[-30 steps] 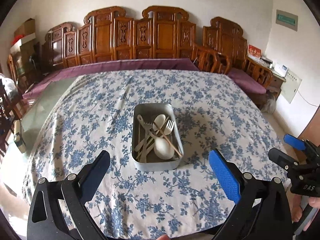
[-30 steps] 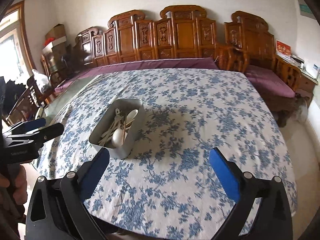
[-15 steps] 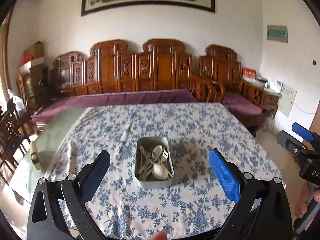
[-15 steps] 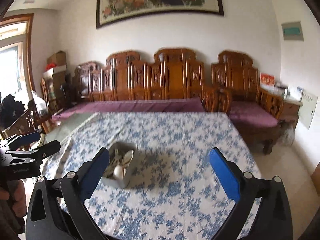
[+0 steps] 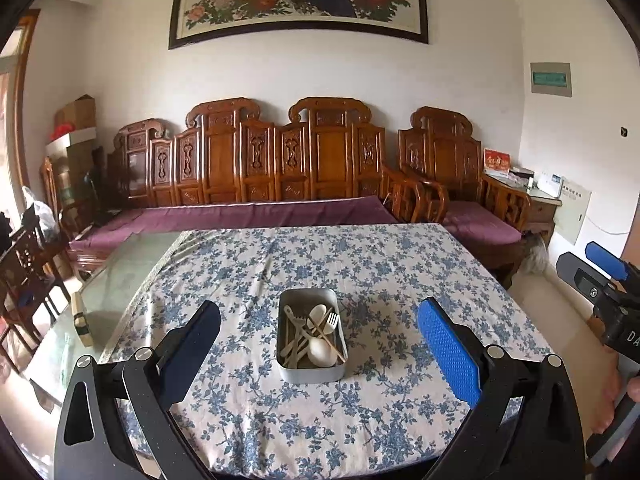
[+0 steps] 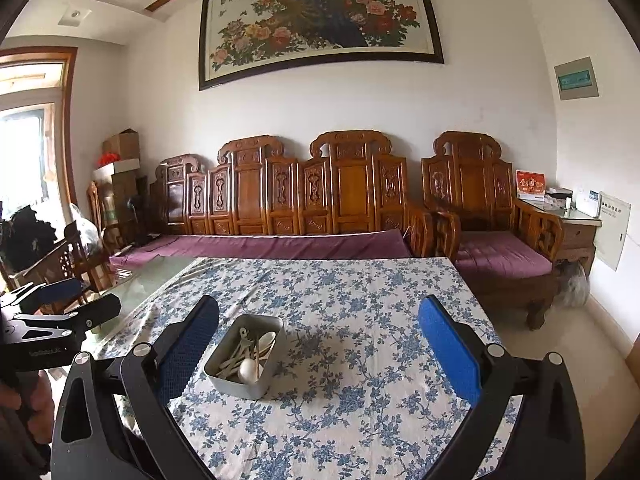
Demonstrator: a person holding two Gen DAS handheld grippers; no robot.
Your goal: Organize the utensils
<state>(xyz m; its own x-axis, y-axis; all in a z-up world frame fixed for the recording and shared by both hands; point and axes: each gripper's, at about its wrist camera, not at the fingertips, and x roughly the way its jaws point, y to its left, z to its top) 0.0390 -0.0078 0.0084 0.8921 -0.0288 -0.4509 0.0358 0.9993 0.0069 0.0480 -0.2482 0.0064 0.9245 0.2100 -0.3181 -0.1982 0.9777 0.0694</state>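
I had both grippers held back from the near edge of the table, above the blue-flowered tablecloth. My left gripper had its fingers spread wide with nothing between them; one finger looked dark and the other carried a bright blue pad. My right gripper stood the same way, spread wide and empty.

The metal tin sat on the cloth toward the near side of the table, roughly central from left to right. In the left wrist view it lay straight ahead, framed in the gap between the two fingers but well beyond them. In the right wrist view the same tin lay to the left, just beside the left finger in the picture.

The utensils were all inside it, piled loosely: a pale fork, a pale spoon toward the far end, another spoon with its rounded bowl at the near end, and a thin stick lying diagonally across them. I could not sort out the rest of the pieces in the heap.

Each gripper showed at the edge of the other's view, the right one at the far right, the left one at the far left. Beyond the table stood a carved wooden bench with purple cushions, under a framed flower painting.
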